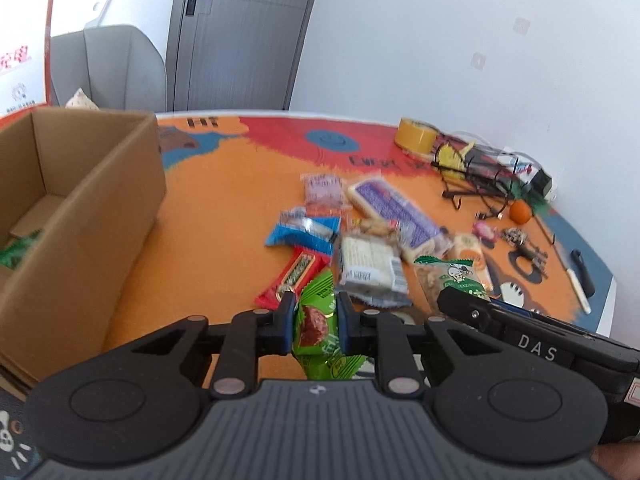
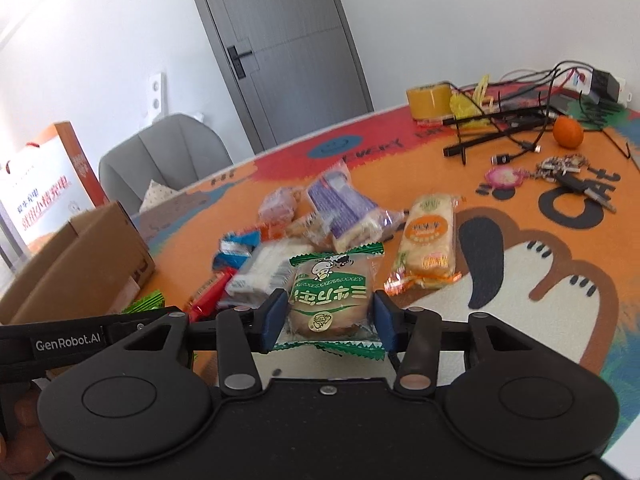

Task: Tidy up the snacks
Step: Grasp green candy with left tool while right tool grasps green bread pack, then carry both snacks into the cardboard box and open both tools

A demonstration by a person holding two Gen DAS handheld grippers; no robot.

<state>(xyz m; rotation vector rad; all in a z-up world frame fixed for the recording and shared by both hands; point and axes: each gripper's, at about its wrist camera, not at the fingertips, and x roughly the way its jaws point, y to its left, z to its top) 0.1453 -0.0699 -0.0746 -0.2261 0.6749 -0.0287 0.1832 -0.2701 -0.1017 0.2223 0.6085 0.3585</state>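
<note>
The cardboard box (image 1: pixel 80 200) is sitting at the left edge of the orange printed table mat (image 1: pixel 208 216), cut off by the frame, with something green (image 1: pixel 18 250) half hidden inside it. The mat is showing "CAT" and part of "EVERY". Behind the box a white-and-orange gift bag (image 2: pixel 44 192) is standing, its print too blurred to read. About seven wrapped snacks are lying in a loose pile (image 1: pixel 360 232) mid-mat, perhaps more, since they are overlapping. The right gripper (image 2: pixel 330 316) is pinching a green-edged bun packet (image 2: pixel 330 292) with a cartoon cow, lifted just above the pile. The left gripper (image 1: pixel 314 314), strap reading "GenRobot.AI", is squeezing a small green snack packet (image 1: pixel 318 320) near the pile's front edge.
</note>
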